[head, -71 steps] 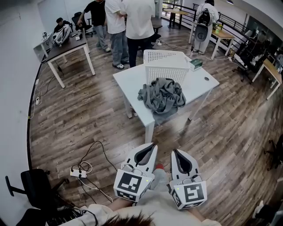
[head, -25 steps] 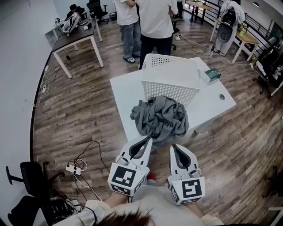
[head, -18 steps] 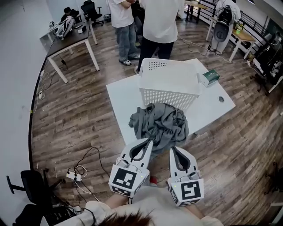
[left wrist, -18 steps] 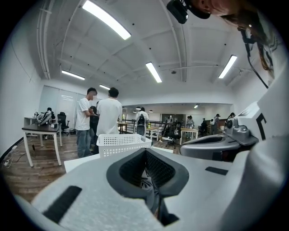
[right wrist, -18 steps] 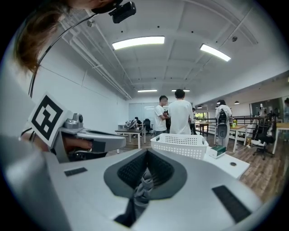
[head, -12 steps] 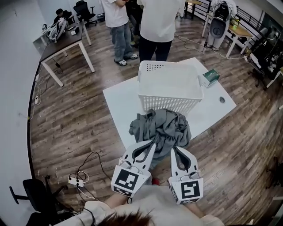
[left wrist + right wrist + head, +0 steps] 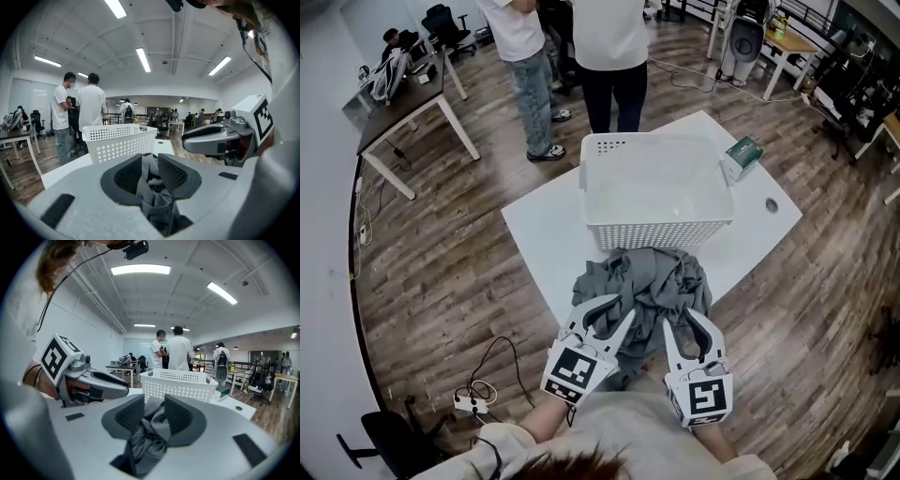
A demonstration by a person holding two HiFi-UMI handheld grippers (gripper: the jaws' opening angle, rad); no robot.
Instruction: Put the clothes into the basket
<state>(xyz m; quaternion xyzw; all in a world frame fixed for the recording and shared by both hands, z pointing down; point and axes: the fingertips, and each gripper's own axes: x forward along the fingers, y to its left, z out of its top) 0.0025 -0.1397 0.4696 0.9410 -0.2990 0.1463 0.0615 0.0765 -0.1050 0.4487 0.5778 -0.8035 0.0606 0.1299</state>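
Observation:
A crumpled grey heap of clothes lies at the near edge of the white table, right against the front wall of the white perforated basket. The basket looks empty. My left gripper and right gripper sit side by side with their tips at the heap's near edge. Both pairs of jaws are opening and stand a narrow gap apart. In the left gripper view, grey cloth fills that gap; the right gripper view shows cloth in its gap too. The pads do not visibly press on it.
Two people stand just behind the table's far side. A green box lies on the table right of the basket. A cable and power strip lie on the wood floor at the left. A dark desk stands far left.
The table, basket and clothes have come much closer. Both grippers have reached the near edge of the heap. Their jaws, shut before, have parted slightly.

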